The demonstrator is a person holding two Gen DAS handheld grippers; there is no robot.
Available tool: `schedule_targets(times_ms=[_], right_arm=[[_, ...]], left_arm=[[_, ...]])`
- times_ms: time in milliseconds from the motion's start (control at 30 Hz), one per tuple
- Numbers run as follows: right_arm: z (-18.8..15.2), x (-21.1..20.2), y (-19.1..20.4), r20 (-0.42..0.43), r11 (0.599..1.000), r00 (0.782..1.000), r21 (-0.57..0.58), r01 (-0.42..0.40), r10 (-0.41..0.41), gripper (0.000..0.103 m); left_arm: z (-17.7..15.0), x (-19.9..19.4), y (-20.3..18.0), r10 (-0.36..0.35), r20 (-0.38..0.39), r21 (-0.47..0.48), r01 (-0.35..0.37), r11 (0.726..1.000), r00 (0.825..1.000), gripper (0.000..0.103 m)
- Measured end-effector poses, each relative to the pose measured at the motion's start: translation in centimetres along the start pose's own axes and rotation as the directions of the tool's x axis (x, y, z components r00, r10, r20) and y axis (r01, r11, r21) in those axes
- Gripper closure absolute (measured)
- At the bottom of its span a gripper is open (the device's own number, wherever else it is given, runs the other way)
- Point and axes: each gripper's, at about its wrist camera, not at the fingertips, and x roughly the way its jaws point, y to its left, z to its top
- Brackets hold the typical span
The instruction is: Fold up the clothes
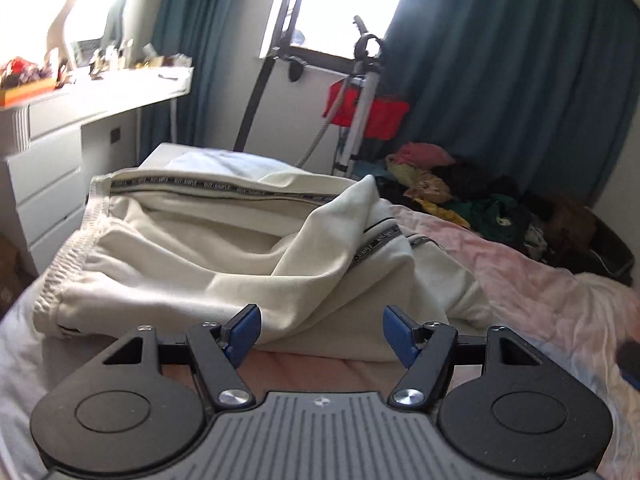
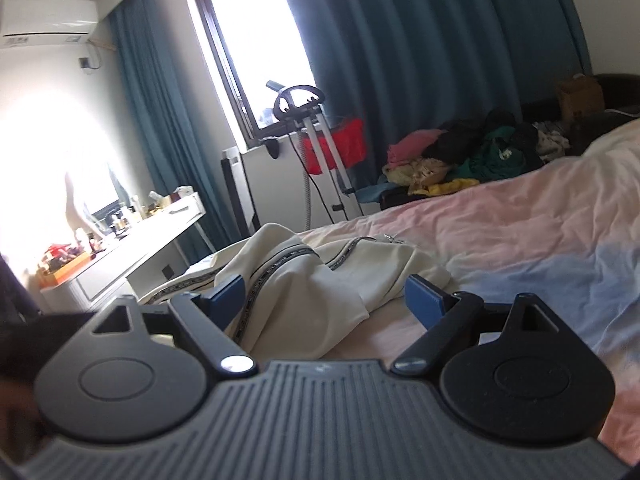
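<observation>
Nearest the left wrist camera, the left gripper (image 1: 322, 330) hangs just above the bed (image 1: 552, 280) with its blue pads (image 1: 243, 330) spread wide and nothing between them. Just beyond the fingertips lies the cream garment (image 1: 208, 248), a pair of pants with an elastic waistband (image 1: 76, 252) at the left and a dark printed stripe running along the side seam. It sits in a loose, rumpled heap on the pink bedspread, one part folded up into a peak near the middle.

From the right wrist view, the right gripper (image 2: 324, 300) is likewise opened wide, its pads (image 2: 424, 300) on either side of the cream garment (image 2: 320, 280) without pinching it; whether the left pad touches the cloth is hard to tell. A pile of clothes (image 2: 460, 156) in mixed colours rests at the far edge of the bed (image 2: 520, 232), well apart from the pants. A white desk (image 2: 152, 244) stands at the left, beside teal curtains (image 2: 420, 40) and a bright window (image 2: 256, 40).
</observation>
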Motion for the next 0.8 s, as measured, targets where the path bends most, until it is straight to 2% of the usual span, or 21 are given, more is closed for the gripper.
schedule_targets(times_ms=[133, 300, 400, 467, 567, 633, 733, 800], right_arm=[[-0.4, -0.5, -2.2, -0.027, 0.997, 0.998, 0.05, -0.06, 0.062, 0.014], [-0.8, 1.4, -5.8, -0.05, 0.989, 0.997, 0.137, -0.058, 0.066, 0.014], [-1.2, 3.2, -7.4, -0.069, 0.985, 0.995, 0.164, -0.059, 0.071, 0.014], [-1.9, 4.8, -8.2, -0.085, 0.98, 0.995, 0.196, -0.032, 0.049, 0.014], [-3.5, 8.0, -9.0, -0.148, 0.972, 0.988, 0.237, -0.006, 0.043, 0.014], [-4.6, 9.5, -9.1, -0.199, 0.973, 0.979, 0.229, 0.001, 0.046, 0.015], [-5.6, 10.4, -9.6, -0.194, 0.974, 0.98, 0.228, 0.011, 0.034, 0.015], [-6.0, 11.4, -10.3, -0.207, 0.966, 0.978, 0.256, 0.036, 0.018, 0.015]], left_arm=[[1.3, 4.2, -0.5, -0.016, -0.015, -0.072, 0.015, 0.997, 1.0, 0.035], [3.3, 10.1, -2.0, 0.038, 0.035, -0.061, -0.036, 0.998, 0.999, 0.035], [4.1, 13.5, -3.2, 0.055, 0.075, -0.036, -0.052, 0.998, 0.996, 0.036], [4.7, 15.9, -4.2, 0.077, 0.096, -0.011, -0.076, 0.997, 0.992, 0.036], [6.0, 19.1, -6.0, 0.1, 0.143, 0.039, -0.107, 0.994, 0.985, 0.036], [6.7, 21.0, -7.2, 0.114, 0.157, 0.068, -0.126, 0.99, 0.981, 0.041], [7.1, 23.5, -8.6, 0.131, 0.163, 0.101, -0.148, 0.984, 0.978, 0.056], [6.7, 24.6, -9.5, 0.17, 0.148, 0.145, -0.192, 0.971, 0.974, 0.098]])
